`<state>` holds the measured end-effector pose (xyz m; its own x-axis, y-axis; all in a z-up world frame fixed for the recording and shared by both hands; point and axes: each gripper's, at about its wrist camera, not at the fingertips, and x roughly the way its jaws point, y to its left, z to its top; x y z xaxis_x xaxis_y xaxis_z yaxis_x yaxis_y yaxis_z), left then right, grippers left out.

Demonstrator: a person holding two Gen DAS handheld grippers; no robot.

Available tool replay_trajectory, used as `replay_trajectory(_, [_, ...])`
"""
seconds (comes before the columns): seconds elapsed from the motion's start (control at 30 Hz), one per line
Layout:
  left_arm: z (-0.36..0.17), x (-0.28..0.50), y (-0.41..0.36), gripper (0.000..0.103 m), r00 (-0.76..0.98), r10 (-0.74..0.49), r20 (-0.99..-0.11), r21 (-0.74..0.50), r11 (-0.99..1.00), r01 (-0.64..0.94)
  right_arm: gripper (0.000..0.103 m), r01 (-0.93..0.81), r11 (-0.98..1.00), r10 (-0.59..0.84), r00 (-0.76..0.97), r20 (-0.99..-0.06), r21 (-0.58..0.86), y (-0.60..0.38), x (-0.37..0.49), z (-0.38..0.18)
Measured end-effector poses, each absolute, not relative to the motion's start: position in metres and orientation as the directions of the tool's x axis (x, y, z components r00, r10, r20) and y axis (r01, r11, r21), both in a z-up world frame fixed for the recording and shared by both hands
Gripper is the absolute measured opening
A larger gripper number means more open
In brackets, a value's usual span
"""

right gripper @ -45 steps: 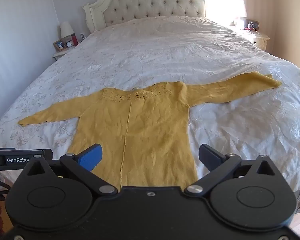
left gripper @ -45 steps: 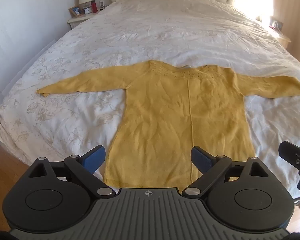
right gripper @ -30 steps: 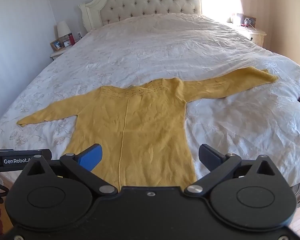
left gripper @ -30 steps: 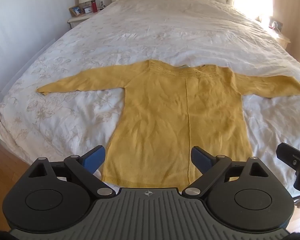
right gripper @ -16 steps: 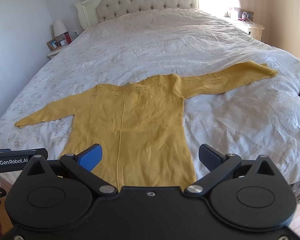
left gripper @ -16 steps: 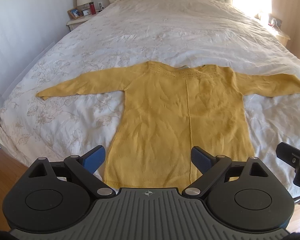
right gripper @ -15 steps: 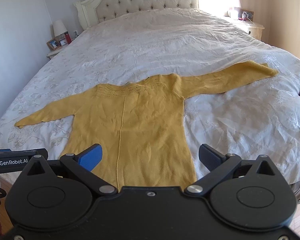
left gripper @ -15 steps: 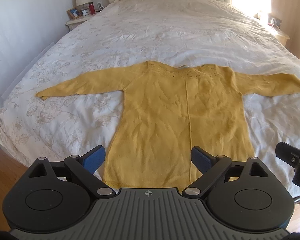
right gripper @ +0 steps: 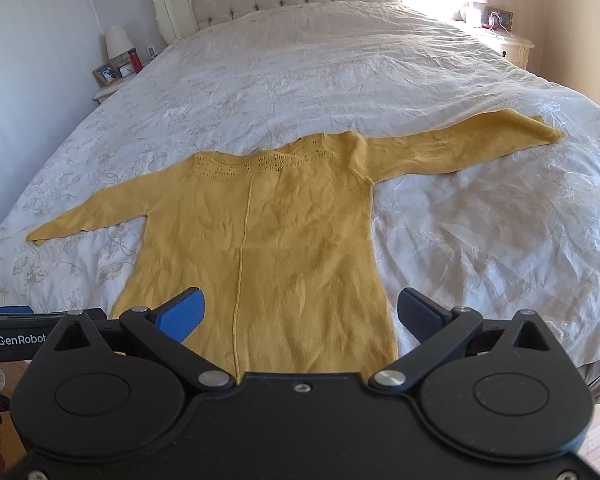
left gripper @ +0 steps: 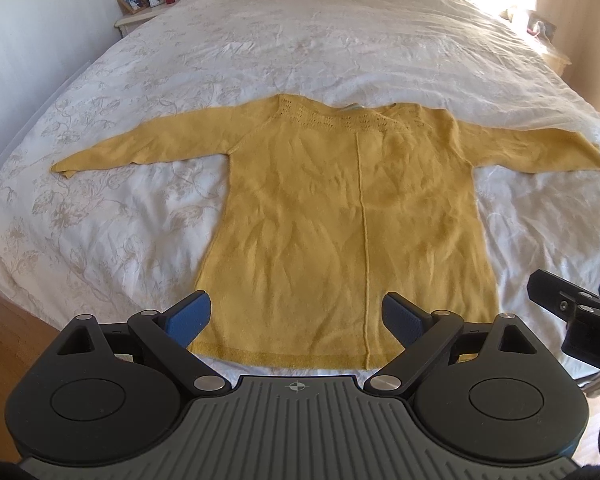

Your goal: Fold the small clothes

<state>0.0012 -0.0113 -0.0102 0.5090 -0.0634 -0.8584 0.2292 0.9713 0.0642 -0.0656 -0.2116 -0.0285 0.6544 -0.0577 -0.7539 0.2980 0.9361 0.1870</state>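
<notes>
A yellow knit sweater (left gripper: 340, 216) lies flat on the near part of a white bedspread (left gripper: 300, 40), both sleeves spread out to left and right, hem at the near edge. The left gripper (left gripper: 296, 314) and right gripper (right gripper: 300, 312) hover above the hem with jaws spread wide, grasping nothing. A nightstand (right gripper: 108, 88) stands far left.

The yellow sweater (left gripper: 340, 216) lay flat on the bed (left gripper: 300, 40), both sleeves spread wide, hem nearest. The left gripper (left gripper: 298, 318) hung over that hem, jaws wide apart, holding nothing. The right gripper (left gripper: 572, 320) poked in at the right edge.
</notes>
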Motion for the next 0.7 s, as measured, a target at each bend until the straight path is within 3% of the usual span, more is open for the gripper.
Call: replay_trajectory(0.7, [-0.0163,0.0069,-0.0131,0.094,0.490,-0.050,-0.870,0.070,0.972,0.224,0.102,0.308,0.934,-0.058,0.627,-0.777,0.180,-0.2153,-0.0574,-0.0348])
